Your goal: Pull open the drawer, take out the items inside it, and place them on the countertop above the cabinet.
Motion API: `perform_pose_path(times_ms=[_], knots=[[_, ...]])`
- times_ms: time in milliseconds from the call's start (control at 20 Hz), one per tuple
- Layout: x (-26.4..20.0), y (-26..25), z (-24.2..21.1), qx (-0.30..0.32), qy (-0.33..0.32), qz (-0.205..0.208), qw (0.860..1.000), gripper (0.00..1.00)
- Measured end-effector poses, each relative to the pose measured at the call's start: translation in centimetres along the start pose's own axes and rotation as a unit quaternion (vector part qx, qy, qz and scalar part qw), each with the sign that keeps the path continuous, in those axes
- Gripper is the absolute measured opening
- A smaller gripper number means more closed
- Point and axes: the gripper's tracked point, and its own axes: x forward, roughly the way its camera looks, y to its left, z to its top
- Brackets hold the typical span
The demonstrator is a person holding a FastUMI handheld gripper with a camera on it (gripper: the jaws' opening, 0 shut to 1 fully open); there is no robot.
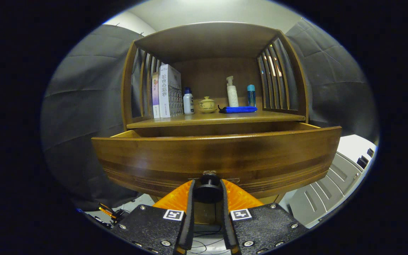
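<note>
The wooden drawer (216,156) of the cabinet stands pulled out toward me, its curved front panel filling the space just ahead of the fingers. My gripper (207,189) is shut on the drawer's dark round knob (208,187), one finger pressing on each side of it. The drawer's inside is hidden behind its front panel. Above the drawer lies the countertop (214,118), a wooden shelf under a curved roof.
On the countertop stand two books (166,92), a small white bottle (188,102), a lidded ceramic pot (207,105), a pump bottle (232,92), a blue bottle (251,95) and a flat blue item (237,109). A grey ribbed object (331,187) lies lower right.
</note>
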Motion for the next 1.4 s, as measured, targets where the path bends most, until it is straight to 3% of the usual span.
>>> perform_pose_path(times_ms=[600, 800, 1000, 1400], knots=[[-4.6, 1.3, -2.3, 0.009, 0.011, 0.005, 1.000, 0.34], [-5.3, 1.7, -2.4, -0.015, -0.002, 0.008, 1.000, 0.34], [-5.5, 1.8, -2.3, -0.023, -0.015, 0.014, 1.000, 0.53], [-6.5, 0.9, 2.5, -0.030, -0.087, 0.021, 0.996, 0.89]])
